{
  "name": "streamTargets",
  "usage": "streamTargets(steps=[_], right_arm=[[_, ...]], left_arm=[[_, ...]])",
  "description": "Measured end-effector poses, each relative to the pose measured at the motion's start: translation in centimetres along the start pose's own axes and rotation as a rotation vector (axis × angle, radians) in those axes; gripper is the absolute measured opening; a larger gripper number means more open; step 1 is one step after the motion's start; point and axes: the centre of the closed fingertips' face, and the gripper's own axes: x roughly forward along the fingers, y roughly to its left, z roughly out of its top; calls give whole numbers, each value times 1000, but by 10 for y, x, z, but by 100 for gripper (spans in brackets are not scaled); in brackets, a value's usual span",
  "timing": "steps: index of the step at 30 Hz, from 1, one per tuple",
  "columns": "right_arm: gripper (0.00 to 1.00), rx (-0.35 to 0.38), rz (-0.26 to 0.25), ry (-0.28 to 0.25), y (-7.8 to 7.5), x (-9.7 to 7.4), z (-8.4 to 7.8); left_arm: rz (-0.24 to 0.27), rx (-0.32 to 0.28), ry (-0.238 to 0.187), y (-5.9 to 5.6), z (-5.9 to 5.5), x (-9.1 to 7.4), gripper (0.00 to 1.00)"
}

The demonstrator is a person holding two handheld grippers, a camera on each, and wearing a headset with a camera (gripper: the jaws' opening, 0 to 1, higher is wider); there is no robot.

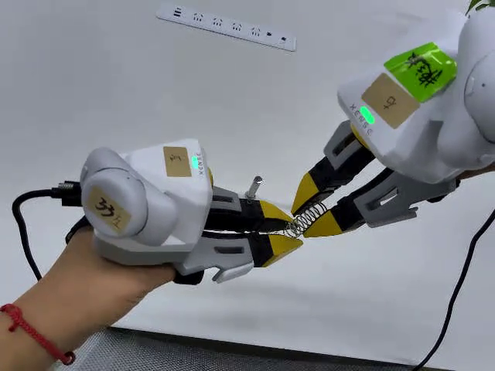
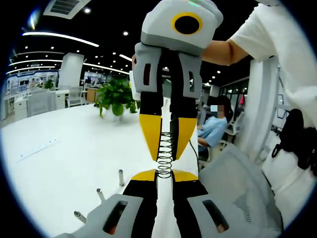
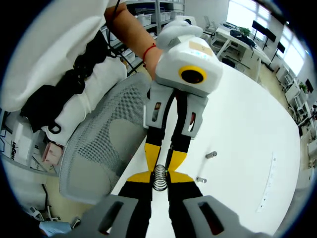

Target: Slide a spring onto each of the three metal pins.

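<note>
Nothing fancy here, the bench point(image 1: 232, 100) is a plain white top with a long white power strip point(image 1: 226, 26) lying flat toward its far side, and well apart from that, three short metal pins point(image 2: 121, 177) sit near one another in a loose row.

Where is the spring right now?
In the head view the spring sits mid-frame, pinched between the tips of the left claw and the right claw, just right of a metal pin on the white table.
</note>
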Motion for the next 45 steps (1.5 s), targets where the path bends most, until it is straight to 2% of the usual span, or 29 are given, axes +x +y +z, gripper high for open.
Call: streamTargets(steps=[9, 14, 19, 22, 29, 33, 37, 40, 45], right_arm=[[12, 10, -9, 3, -1, 0, 2], [12, 21, -16, 3, -4, -1, 0], [12, 40, -37, 1, -11, -6, 0], [12, 62, -54, -2, -15, -8, 2], [12, 110, -99, 9, -33, -10, -6], [12, 140, -143, 27, -48, -11, -14], [12, 160, -158, 35, -58, -10, -19], [12, 168, -171, 50, -69, -7, -24], [12, 186, -181, 68, -81, 0, -30]], left_arm=[[10, 7, -10, 1, 1, -2, 12], [25, 31, -1, 2, -2, -6, 22], [48, 22, 11, 7, -9, -16, 26], [71, 24, 20, 12, -13, -25, 30], [152, 16, 29, 31, -25, -51, 42], [205, 13, 40, 44, -32, -69, 49], [232, 13, 38, 52, -36, -81, 55], [245, -5, 47, 58, -44, -89, 63], [253, 3, 48, 63, -51, -99, 71]])
